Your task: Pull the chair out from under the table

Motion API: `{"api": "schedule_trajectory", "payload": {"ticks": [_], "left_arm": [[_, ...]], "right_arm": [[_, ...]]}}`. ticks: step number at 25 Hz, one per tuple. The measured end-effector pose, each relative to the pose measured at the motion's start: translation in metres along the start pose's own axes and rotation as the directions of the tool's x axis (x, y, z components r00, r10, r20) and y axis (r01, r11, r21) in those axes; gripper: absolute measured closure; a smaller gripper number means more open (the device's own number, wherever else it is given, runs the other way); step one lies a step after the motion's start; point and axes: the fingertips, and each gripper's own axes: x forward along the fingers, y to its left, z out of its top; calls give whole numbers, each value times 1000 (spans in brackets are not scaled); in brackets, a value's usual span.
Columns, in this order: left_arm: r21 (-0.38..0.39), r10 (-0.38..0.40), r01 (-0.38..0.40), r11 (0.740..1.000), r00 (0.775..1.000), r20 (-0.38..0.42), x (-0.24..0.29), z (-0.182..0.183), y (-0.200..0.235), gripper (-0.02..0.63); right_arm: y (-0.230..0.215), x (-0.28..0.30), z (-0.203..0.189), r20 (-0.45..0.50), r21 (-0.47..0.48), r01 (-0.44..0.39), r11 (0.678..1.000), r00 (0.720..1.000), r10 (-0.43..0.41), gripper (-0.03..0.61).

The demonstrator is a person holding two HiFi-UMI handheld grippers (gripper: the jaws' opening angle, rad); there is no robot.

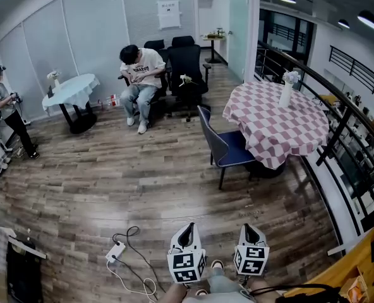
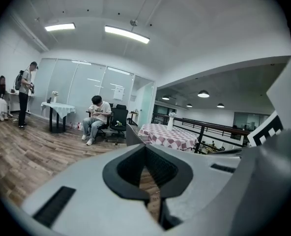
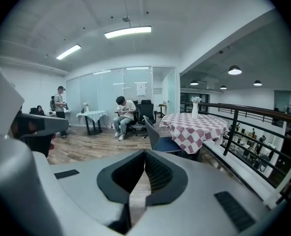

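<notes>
A blue chair (image 1: 227, 148) stands at the left side of a round table (image 1: 282, 128) with a red-and-white checked cloth; its seat reaches under the cloth's edge. Both grippers hover low over the wooden floor, well short of the chair. My left gripper (image 1: 187, 228) and right gripper (image 1: 248, 226) are side by side, both shut and empty. In the left gripper view the chair's back (image 2: 131, 135) shows just above the shut left gripper (image 2: 145, 149), left of the table (image 2: 167, 135). In the right gripper view the chair (image 3: 158, 140) and table (image 3: 194, 127) lie ahead of the right gripper (image 3: 145, 154).
A white power strip (image 1: 115, 251) with looping cables lies on the floor left of my grippers. A person (image 1: 141, 74) sits on black office chairs at the back, another person (image 1: 7, 109) stands far left. A white-clothed table (image 1: 73, 91) stands back left. A black railing (image 1: 338, 120) runs behind the checked table.
</notes>
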Motion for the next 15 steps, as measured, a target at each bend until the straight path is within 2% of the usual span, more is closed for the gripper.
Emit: {"api": "schedule_trajectory", "payload": {"ticks": [7, 15], "left_arm": [[-19, 38, -38, 999, 999, -4, 39, 1, 27, 611], [-21, 87, -87, 996, 996, 19, 106, 37, 56, 611]], "right_arm": [[11, 53, 24, 31, -6, -69, 998, 997, 69, 560], [18, 133, 71, 37, -42, -137, 990, 990, 139, 560]]}}
